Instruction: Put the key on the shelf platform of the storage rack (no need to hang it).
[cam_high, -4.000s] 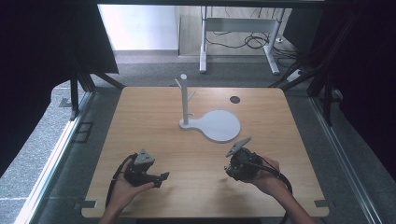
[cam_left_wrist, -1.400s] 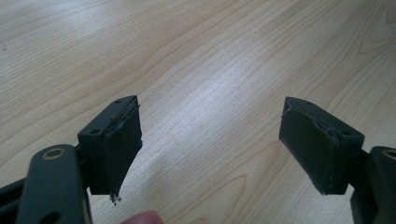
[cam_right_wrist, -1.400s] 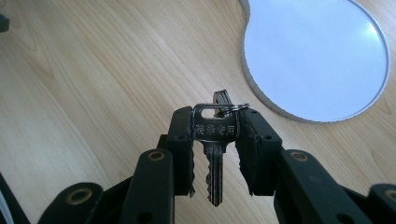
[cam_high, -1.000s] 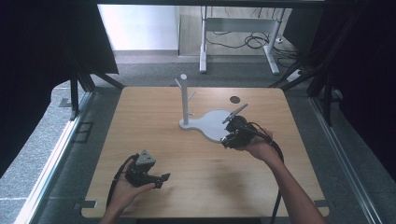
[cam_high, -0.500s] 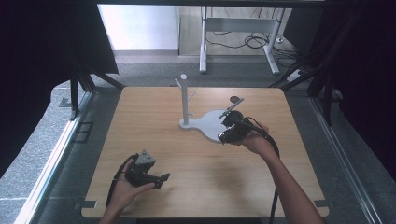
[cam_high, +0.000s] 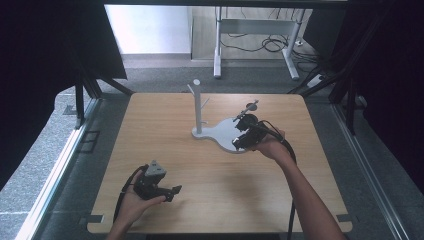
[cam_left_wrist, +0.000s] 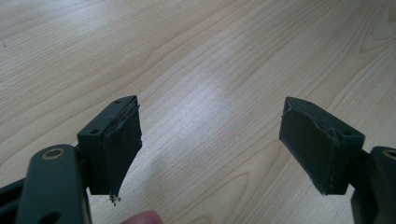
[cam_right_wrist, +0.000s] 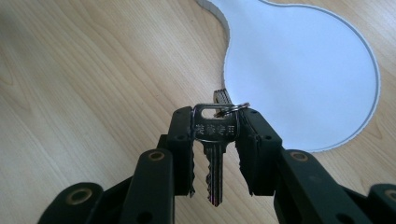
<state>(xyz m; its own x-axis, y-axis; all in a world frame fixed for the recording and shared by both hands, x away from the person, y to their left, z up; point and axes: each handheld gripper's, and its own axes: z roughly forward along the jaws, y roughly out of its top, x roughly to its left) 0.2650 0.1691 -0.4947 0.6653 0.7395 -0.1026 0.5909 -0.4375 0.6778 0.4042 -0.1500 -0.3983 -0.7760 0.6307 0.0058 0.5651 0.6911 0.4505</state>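
Right gripper (cam_right_wrist: 215, 140) clamped on silver metal key (cam_right_wrist: 214, 140) w/ small ring, blade pointing back toward camera, held just above round white flat stand base (cam_right_wrist: 303, 70). Left gripper (cam_left_wrist: 210, 144) wide apart, nothing between, low over light wooden table (cam_left_wrist: 196, 56).

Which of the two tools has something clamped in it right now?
The right tool, over the white stand base: it grips a silver key by its head. The left tool gapes over bare table.

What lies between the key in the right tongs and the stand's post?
Just the stand's white base; nothing sits on it. In the high view the key, clamped in the right tongs, hangs over that base beside the post.
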